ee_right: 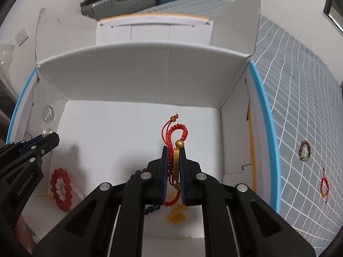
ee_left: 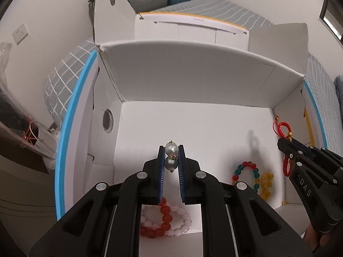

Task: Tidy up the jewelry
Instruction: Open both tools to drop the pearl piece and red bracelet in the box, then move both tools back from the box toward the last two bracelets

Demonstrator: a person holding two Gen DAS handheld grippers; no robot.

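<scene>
My left gripper [ee_left: 171, 151] is shut on a pearl piece [ee_left: 171, 148], two pearls joined by a gold link, held above the floor of a white cardboard box [ee_left: 193, 79]. My right gripper [ee_right: 174, 151] is shut on a red braided cord bracelet [ee_right: 175, 131] with gold beads, also over the box. On the box floor lie a red bead bracelet [ee_left: 165, 216] on a pale pink one [ee_left: 184, 224], a red-and-teal bead bracelet [ee_left: 246, 169] and a yellow bead bracelet [ee_left: 267, 185]. Each gripper shows at the edge of the other view: the right gripper [ee_left: 286, 142], the left gripper [ee_right: 50, 133].
The box has raised flaps and stands on a blue-rimmed tray [ee_right: 265, 115] over a grey grid-patterned cover [ee_right: 300, 85]. On the cover to the right lie a brown bead bracelet [ee_right: 304, 151] and a red cord bracelet [ee_right: 324, 185]. A white container [ee_left: 193, 25] stands behind the box.
</scene>
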